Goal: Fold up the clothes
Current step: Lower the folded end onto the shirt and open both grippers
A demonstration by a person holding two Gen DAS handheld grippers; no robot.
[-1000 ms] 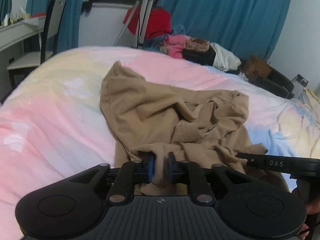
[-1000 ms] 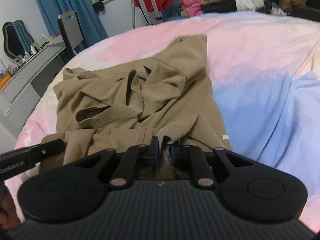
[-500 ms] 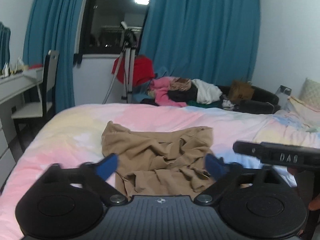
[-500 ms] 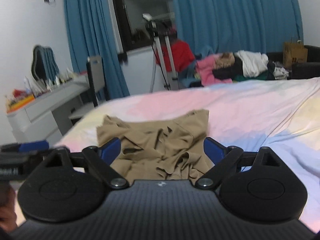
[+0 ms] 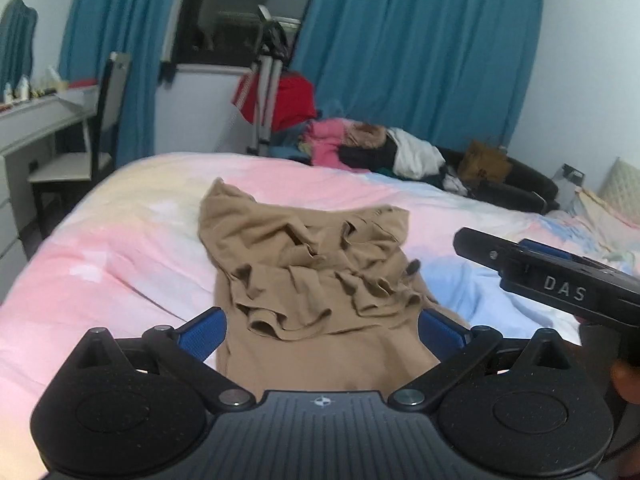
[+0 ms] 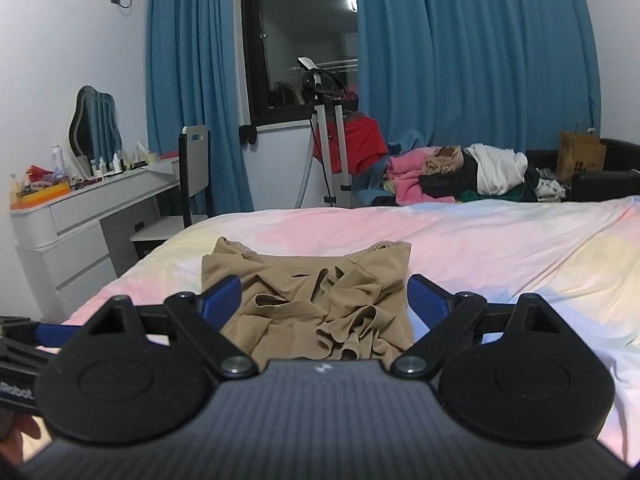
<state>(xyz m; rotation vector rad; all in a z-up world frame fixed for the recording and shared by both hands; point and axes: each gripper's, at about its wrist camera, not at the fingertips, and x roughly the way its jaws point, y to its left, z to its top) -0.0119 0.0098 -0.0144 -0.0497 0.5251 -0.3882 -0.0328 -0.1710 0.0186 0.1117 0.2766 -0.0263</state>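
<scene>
A tan garment (image 5: 312, 276) lies crumpled on the pastel bed sheet (image 5: 120, 240), roughly folded in on itself with bunched folds across its middle. My left gripper (image 5: 322, 330) hangs above its near edge, wide open, blue pads (image 5: 202, 330) apart with nothing between them. The right wrist view shows the same garment (image 6: 320, 304) ahead of my right gripper (image 6: 324, 296), which is also wide open and empty. The right gripper's body (image 5: 560, 284) juts in at the right of the left wrist view.
A pile of mixed clothes (image 6: 452, 176) lies beyond the far edge of the bed, by a tripod (image 6: 328, 140) and blue curtains. A white dresser (image 6: 80, 224) and chair (image 6: 192, 184) stand left of the bed. A brown paper bag (image 6: 580, 156) rests on a dark sofa.
One second ago both grippers were shut on the garment's near edge. They have let go, opened wide and risen back from it. The garment now lies on the bed.
</scene>
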